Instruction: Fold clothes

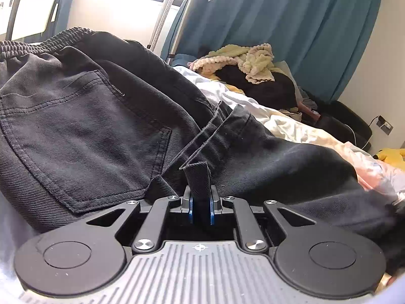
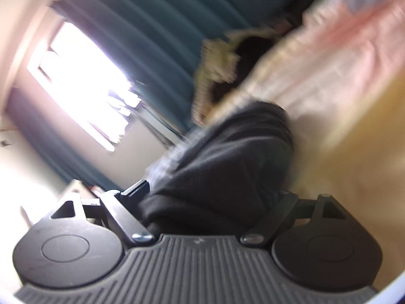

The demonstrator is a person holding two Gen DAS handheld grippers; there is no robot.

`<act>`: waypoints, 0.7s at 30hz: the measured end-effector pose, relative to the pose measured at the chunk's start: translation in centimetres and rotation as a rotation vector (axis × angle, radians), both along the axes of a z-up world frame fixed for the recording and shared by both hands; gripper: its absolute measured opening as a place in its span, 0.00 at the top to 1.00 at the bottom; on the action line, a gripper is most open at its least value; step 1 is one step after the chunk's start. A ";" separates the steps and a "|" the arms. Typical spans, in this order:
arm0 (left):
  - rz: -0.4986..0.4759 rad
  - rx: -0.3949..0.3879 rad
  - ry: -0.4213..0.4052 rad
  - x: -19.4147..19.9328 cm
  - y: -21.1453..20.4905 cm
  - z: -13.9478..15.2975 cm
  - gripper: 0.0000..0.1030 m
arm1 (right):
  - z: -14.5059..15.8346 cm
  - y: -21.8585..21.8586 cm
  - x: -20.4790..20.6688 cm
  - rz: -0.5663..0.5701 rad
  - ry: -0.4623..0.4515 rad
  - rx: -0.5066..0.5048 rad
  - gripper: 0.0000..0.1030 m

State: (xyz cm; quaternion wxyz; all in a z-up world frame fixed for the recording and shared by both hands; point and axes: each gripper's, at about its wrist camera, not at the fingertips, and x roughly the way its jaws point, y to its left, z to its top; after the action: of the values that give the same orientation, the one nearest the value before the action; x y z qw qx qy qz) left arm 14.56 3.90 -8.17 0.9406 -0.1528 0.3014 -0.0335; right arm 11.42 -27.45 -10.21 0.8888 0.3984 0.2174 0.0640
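Left gripper (image 1: 201,204) pinching small fabric tab of black trousers (image 1: 83,116), jaws nearly together; likely anchoring that edge for fold. Trousers spread on bed (image 1: 291,126), back pocket (image 1: 88,136) up, waistband (image 1: 43,43) at far left, straight ahead of left gripper. Right gripper (image 2: 212,200) spread wide, dark cloth bunched between jaws, contact unclear through blur; probably just let go or regrasping. Clothes pile (image 1: 253,63) by curtain (image 1: 303,25) at bed's far edge.
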 end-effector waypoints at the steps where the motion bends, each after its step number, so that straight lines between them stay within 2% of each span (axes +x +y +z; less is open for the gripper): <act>1: -0.004 0.008 -0.004 0.0 -0.1 0.0 0.85 | -0.7 -0.3 0.3 -0.010 0.030 0.030 0.21; 2: -0.011 0.016 -0.012 0.0 -0.2 0.1 0.85 | -1.1 -0.4 0.4 -0.020 0.046 0.048 0.25; 4: -0.028 0.033 -0.037 -0.2 -0.4 0.6 0.81 | -0.3 -0.1 0.4 -0.038 0.029 -0.009 0.50; 7: -0.053 0.067 -0.086 -0.8 -1.1 1.7 0.74 | 1.3 0.2 0.4 -0.074 0.017 -0.081 0.69; 9: -0.062 0.098 -0.149 -1.8 -1.5 2.8 0.66 | 2.2 -0.1 0.1 -0.100 0.023 -0.109 0.76; 12: -0.026 0.152 -0.293 -3.6 -1.4 5.0 0.56 | 3.2 -0.8 -0.6 -0.129 0.024 -0.108 0.81; 15: 0.018 0.144 -0.345 -3.8 -0.4 6.5 0.55 | 4.0 -0.3 -2.0 -0.123 0.011 -0.151 0.83; 18: 0.017 0.151 -0.313 -2.2 0.3 5.8 0.55 | 5.3 0.2 -3.1 -0.105 -0.006 -0.196 0.83; 20: -0.016 0.161 -0.245 -0.7 0.3 4.5 0.55 | 6.3 0.4 -4.1 -0.090 -0.026 -0.233 0.83; 21: -0.014 0.194 -0.214 -0.1 0.0 3.9 0.55 | 6.8 0.5 -4.8 -0.083 -0.035 -0.251 0.83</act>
State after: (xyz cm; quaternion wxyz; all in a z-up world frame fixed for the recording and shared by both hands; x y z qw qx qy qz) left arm 14.42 3.89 -4.29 0.9774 -0.0548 0.2023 -0.0269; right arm 6.63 -26.98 -3.45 0.9372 0.2916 0.1912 0.0066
